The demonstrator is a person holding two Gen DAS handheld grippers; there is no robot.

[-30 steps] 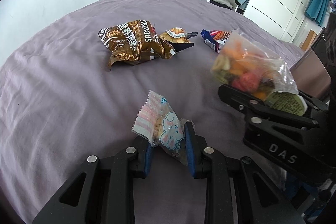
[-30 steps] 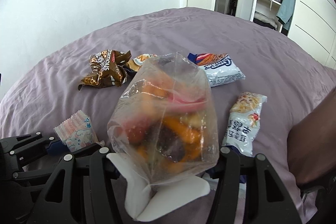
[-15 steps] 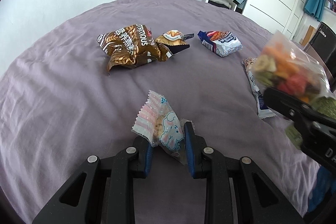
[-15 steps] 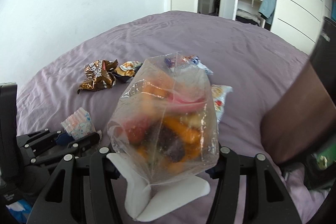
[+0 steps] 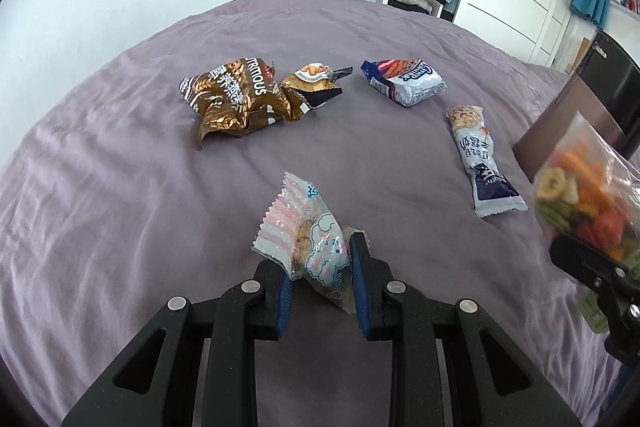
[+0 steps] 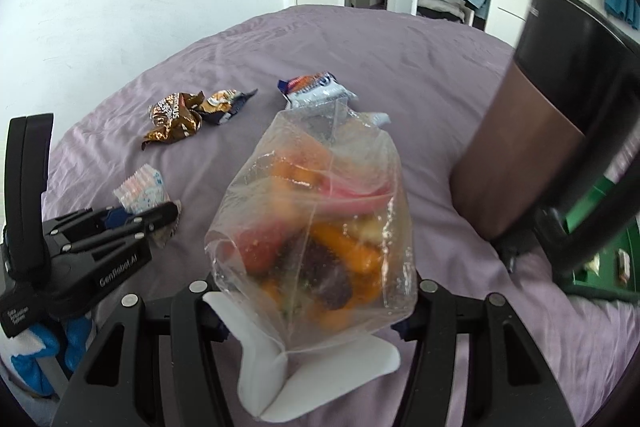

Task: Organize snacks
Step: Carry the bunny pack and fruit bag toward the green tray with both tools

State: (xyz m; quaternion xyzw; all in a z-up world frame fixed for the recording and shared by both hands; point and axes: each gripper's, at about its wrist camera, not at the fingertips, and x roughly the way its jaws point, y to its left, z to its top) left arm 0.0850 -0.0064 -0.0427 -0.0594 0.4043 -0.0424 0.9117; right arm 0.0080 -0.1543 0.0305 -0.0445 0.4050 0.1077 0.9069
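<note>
The right claw (image 6: 316,311) was clamped on a clear bag of dried fruit (image 6: 316,227), the brown bin (image 6: 532,147) at right of frame. The left claw (image 5: 320,283) was clamped on a pink-and-blue packet (image 5: 308,235), lower centre above the bed (image 5: 120,207), farther from that bin.

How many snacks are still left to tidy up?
Nothing looks put away yet. In hand: the left gripper is shut on the pink-and-blue wafer pack, and the right gripper holds the clear bag of dried fruit. Left on the purple bed: the brown bag, the small gold pack, the blue-and-white pack and the long white bar.
</note>
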